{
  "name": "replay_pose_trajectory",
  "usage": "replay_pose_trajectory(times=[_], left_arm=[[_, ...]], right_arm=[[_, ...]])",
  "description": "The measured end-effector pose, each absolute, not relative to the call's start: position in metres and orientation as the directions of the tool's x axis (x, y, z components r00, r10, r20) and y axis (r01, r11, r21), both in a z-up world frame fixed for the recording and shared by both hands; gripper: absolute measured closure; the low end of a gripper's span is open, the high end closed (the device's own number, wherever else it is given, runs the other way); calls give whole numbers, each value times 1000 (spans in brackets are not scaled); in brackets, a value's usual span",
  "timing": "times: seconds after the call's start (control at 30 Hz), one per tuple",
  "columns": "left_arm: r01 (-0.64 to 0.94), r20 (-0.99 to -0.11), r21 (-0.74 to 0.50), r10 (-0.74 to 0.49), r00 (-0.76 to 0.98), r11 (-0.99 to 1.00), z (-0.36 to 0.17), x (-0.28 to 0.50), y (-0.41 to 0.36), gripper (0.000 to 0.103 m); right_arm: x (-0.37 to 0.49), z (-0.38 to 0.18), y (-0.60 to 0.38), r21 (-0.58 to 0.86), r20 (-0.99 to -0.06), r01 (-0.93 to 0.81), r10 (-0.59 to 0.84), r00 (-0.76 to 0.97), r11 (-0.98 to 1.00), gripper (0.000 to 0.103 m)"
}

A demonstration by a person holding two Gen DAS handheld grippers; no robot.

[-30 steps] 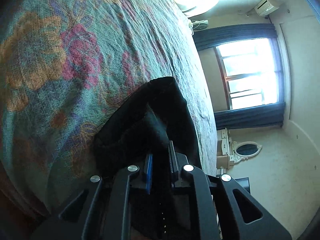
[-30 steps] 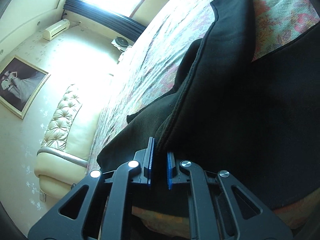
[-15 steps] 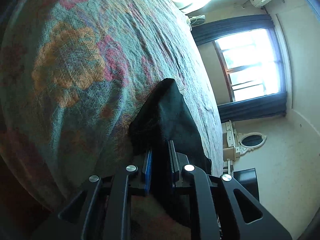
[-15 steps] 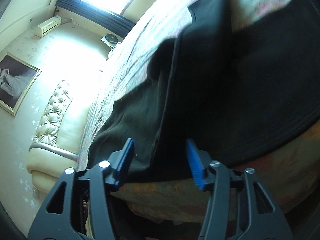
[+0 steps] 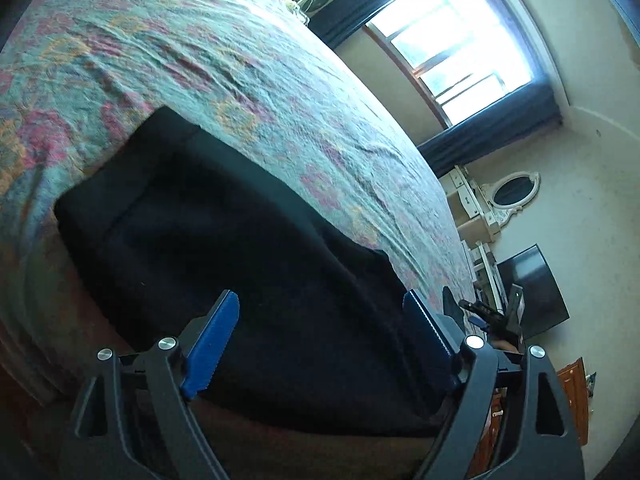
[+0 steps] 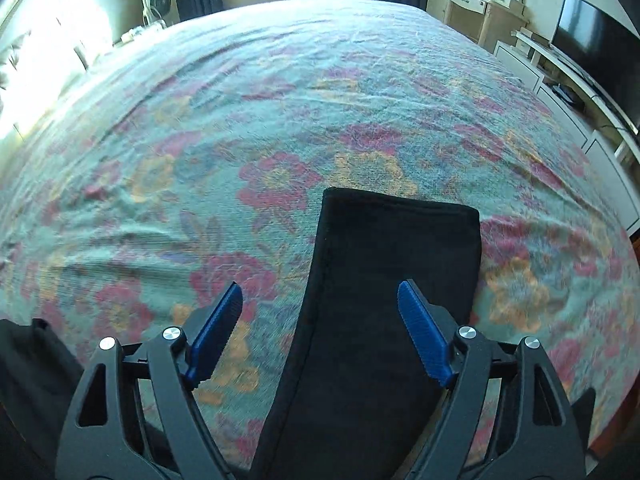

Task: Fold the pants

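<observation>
Pants [image 5: 248, 248], black, lie flat on the flowered bedspread [image 5: 248, 80] near the bed's near edge; the left wrist view shows a broad dark panel with a stitched band at its far end, and the right wrist view shows a narrower strip [image 6: 384, 300] running away from the camera to a squared end. Left tongs [image 5: 320, 344] have just been opening and stand wide, blue pads clear of the cloth, nothing between them but the fabric lying below. Right tongs [image 6: 320, 336] have likewise just been opening and stand wide above that strip, holding nothing. My reading is that one fold has been laid down and let go. Whether the strip is a single leg or two stacked is hard to tell in such dark cloth. Next move calls for fresh grips on one end, both corners pinched together, then carrying that end over to meet the other.
</observation>
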State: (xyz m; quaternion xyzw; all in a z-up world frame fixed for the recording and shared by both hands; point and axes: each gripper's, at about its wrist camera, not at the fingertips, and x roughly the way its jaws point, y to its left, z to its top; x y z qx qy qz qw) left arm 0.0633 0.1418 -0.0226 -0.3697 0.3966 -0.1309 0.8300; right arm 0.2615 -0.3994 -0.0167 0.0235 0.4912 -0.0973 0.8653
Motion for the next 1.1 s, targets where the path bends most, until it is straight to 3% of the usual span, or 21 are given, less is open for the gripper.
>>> replay_pose_trajectory(times=[0.13,0.17,0.2,0.23,0.27,0.5,0.7,0.93,1.1], left_arm=[[-113,-619,-706,-532,578,699,-40,72,107,20],[-115,-634,-686,-512,579,718,-41,71,100,18],[-104,-643,-663,-492,587,741,-40,70,94,17],[-82,-648,-646,-488,585,759,-38,68,87,17],[-51,-643,-643,-503,578,764,-34,68,80,17],[105,-606,-646,-592,531,756,-24,66,23,17],[234,-590,-657,-681,434,717,-29,64,-48,17],[248,-567,-729,-765,304,638,-46,60,-112,17],[175,-483,-832,-843,237,526,-62,44,-139,17]], right_arm=[[301,-58,-400,-171,-912,144,-212,351,975,28],[302,-58,-405,-130,-919,147,-174,354,981,45],[301,-56,-410,-108,-918,167,-162,361,980,76],[298,-52,-416,-100,-916,167,-157,370,981,90],[292,-46,-421,-77,-912,160,-135,387,984,94],[183,30,-480,150,-779,166,13,627,975,95],[53,71,-548,268,-644,239,-12,765,933,95],[-29,11,-596,375,-684,352,0,730,858,95],[-52,-34,-613,528,-677,399,87,731,749,95]])
